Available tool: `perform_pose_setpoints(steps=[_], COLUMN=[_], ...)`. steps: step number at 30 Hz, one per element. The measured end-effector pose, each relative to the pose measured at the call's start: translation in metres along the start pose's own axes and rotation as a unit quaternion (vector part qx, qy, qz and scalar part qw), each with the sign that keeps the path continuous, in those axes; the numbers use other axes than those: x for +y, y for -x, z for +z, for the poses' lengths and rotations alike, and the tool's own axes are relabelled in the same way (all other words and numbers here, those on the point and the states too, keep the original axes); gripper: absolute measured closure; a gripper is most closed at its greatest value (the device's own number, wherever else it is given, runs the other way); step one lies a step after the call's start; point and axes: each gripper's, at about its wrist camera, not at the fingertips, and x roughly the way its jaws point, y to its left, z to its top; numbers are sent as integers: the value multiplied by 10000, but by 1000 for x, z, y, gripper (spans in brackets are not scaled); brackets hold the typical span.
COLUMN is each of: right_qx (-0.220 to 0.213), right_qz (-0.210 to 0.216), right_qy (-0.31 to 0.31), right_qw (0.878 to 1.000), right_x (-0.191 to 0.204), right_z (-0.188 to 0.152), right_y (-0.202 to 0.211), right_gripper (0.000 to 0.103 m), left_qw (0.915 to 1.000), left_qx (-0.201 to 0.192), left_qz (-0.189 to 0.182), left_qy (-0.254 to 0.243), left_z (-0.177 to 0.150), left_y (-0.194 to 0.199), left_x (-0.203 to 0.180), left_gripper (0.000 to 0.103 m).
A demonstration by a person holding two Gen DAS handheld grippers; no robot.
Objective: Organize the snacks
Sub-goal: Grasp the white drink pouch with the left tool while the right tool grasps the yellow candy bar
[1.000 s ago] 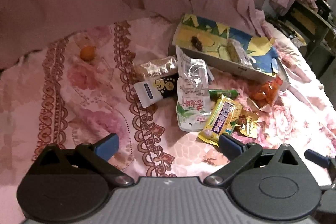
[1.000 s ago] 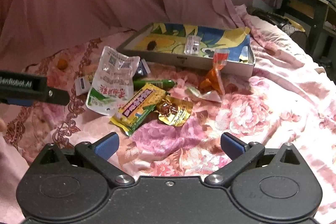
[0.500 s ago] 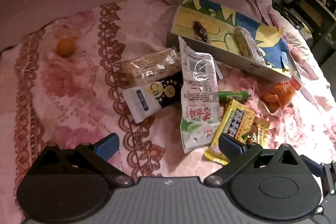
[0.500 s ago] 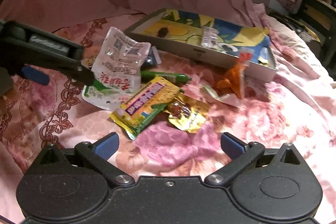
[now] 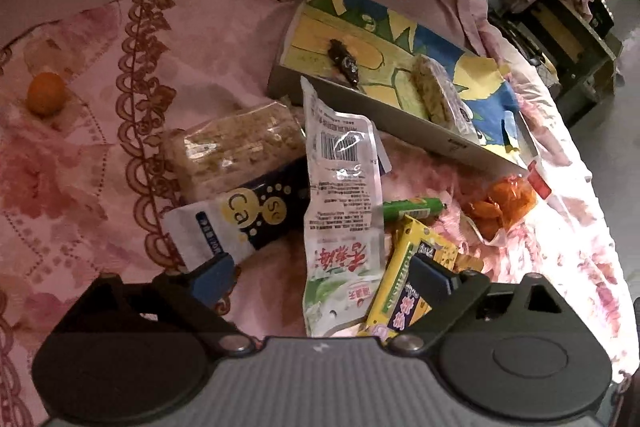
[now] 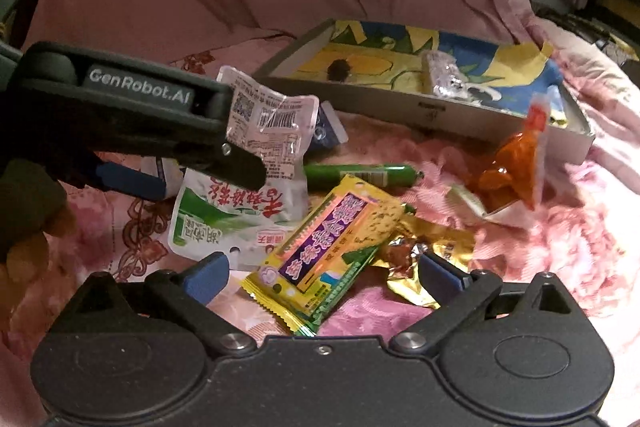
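We hold our left gripper (image 5: 322, 277) and right gripper (image 6: 324, 277) low over scattered snacks, both with fingers spread apart, gripping nothing. A white pouch (image 5: 342, 203) lies between the left fingers; a yellow packet (image 6: 324, 251) between the right. The tray (image 6: 432, 115) sits farther back.

From the left wrist we look steeply down, close over the snack pile (image 5: 340, 195), toward the tray (image 5: 452, 139) behind it. From the right wrist we look lower and flatter from the right side, also near. Both views share the pile, the tray (image 6: 436, 115) and the white pouch (image 6: 256, 187)
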Motion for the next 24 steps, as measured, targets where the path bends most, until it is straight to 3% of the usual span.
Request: perform_pose_setpoints(steps=[2,7,14,20,24], right_qx=[45,171,185,194,194], right_qz=[31,146,62,-160,-253], right_qy=[-73,-386,-596,-370,-248], right_qw=[10000,9990,9980,9990,9992], right_x=[0,-5,-7,0,3], right_z=[0,-1,2,0,-2], right_y=[-4,-10,-20,-27,-25], right_gripper=[9,18,18,19,26], left_qw=[10000,9995,9994,9997,9995], left_qx=[20,198,181,140,167], left_qz=[-74,-228,-202,-125,-244], left_qy=[30,92,230,156,126], left_z=[2,1,4,6,6], left_y=[-4,-13,-24,-33,-33], left_x=[0,1,5,4,1], left_gripper=[13,39,49,58,74])
